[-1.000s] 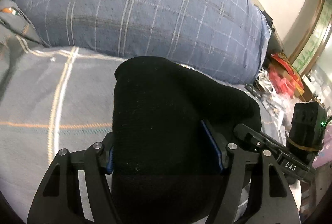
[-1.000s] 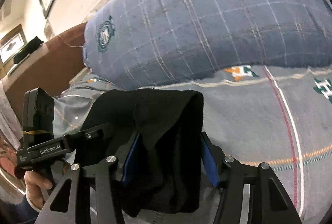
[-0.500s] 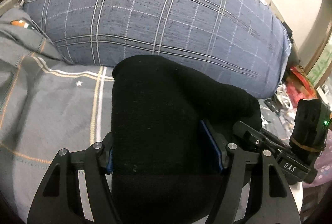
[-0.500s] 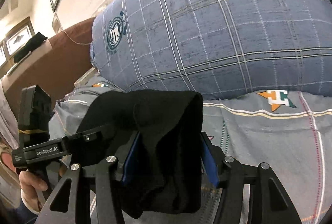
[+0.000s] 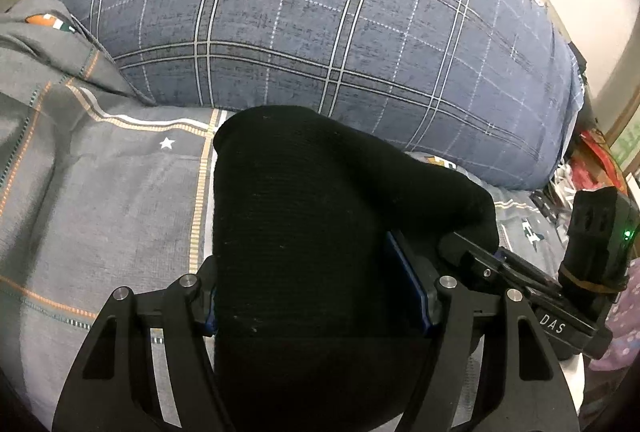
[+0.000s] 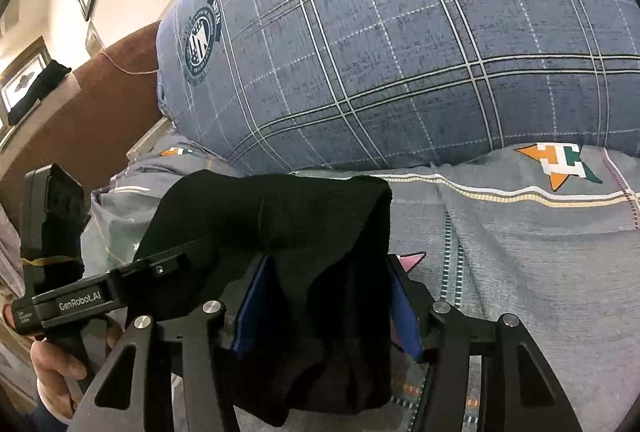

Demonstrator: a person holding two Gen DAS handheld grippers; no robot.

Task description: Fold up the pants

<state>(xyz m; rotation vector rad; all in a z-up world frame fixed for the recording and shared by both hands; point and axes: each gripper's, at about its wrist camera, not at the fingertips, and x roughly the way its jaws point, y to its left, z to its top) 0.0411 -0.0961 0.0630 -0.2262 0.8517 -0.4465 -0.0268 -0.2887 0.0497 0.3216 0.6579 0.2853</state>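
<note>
the left gripper [image 5: 316,296] is clamped on a thick bunch of the black pants [image 5: 304,232], its two blue-padded fingers [image 5: 408,284] pressed against either side of the cloth. the fabric mounds up over the fingertips and spills back toward the camera, hiding most of the gap between the jaws. this gripper points forward and slightly down over the grey bedsheet [image 5: 100,200], toward the big blue plaid pillow [image 5: 320,32] that lies across the far side of the bed.

the right gripper [image 6: 326,308] is likewise closed on the pants [image 6: 304,252], with the blue pads [image 6: 404,312] squeezing a folded, hanging section that drapes below the fingers. the cloth stretches sideways from it toward the other tool, so the garment is held between both grippers, lifted above the sheet [image 6: 520,252] just in front of the pillow [image 6: 400,52].

in the right wrist view the left gripper's body [image 6: 80,304] shows at the left edge, level and pointing the same way, with the person's left hand [image 6: 60,368] wrapped around its handle from below. in the left wrist view the right gripper's body [image 5: 560,312] sits at the right edge, close alongside, a green light on its black module. both tools are held side by side, near each other, at about the same height.

a brown headboard [image 6: 80,120] runs behind the pillow.
</note>
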